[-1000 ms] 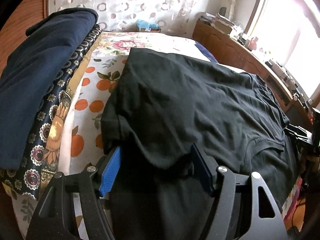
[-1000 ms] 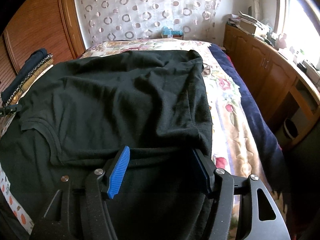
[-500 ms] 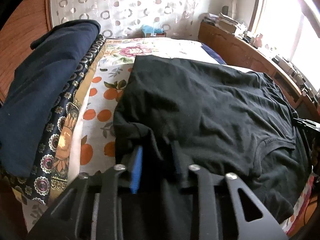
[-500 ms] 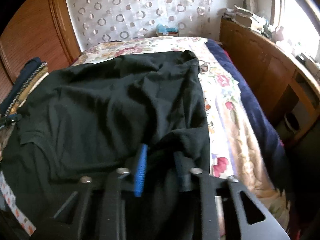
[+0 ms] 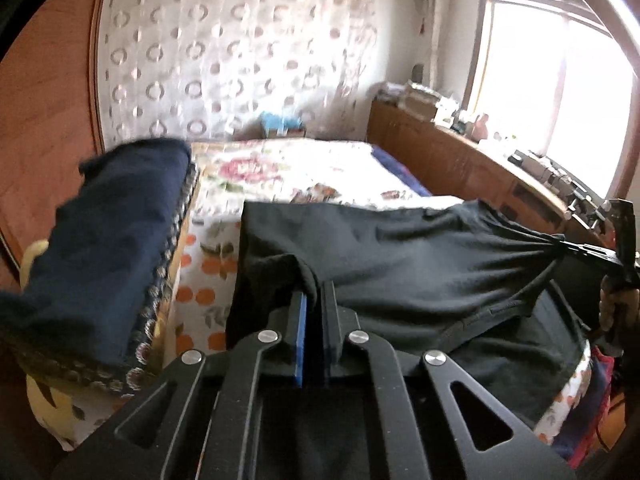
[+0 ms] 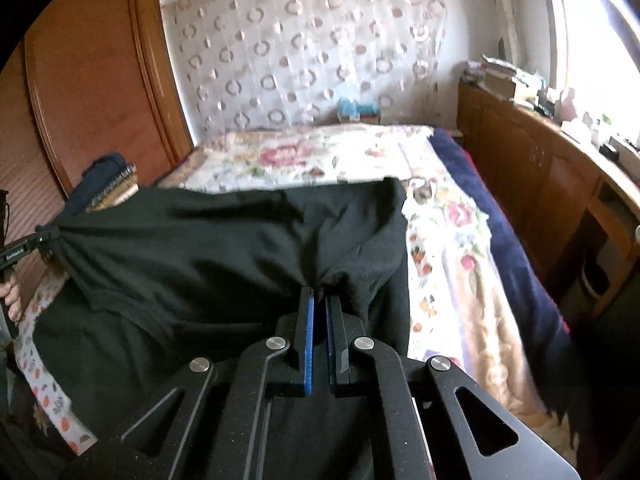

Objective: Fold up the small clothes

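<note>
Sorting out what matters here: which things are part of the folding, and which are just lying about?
Part of the job:
black shirt
left tool, shut on the shirt
right tool, shut on the shirt

Just lying about:
folded navy cloth
flowered bedspread
wooden cabinet
blue box

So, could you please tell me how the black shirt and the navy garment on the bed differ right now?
The black shirt is spread wide and pulled taut, while the navy garment lies folded and slack. The shirt is pinched at its near edge by the left tongs and right tongs; nothing grips the navy garment. The shirt sits mid-bed; the navy garment tops a stack by the wooden wall. Both are dark, plain fabric.
</note>
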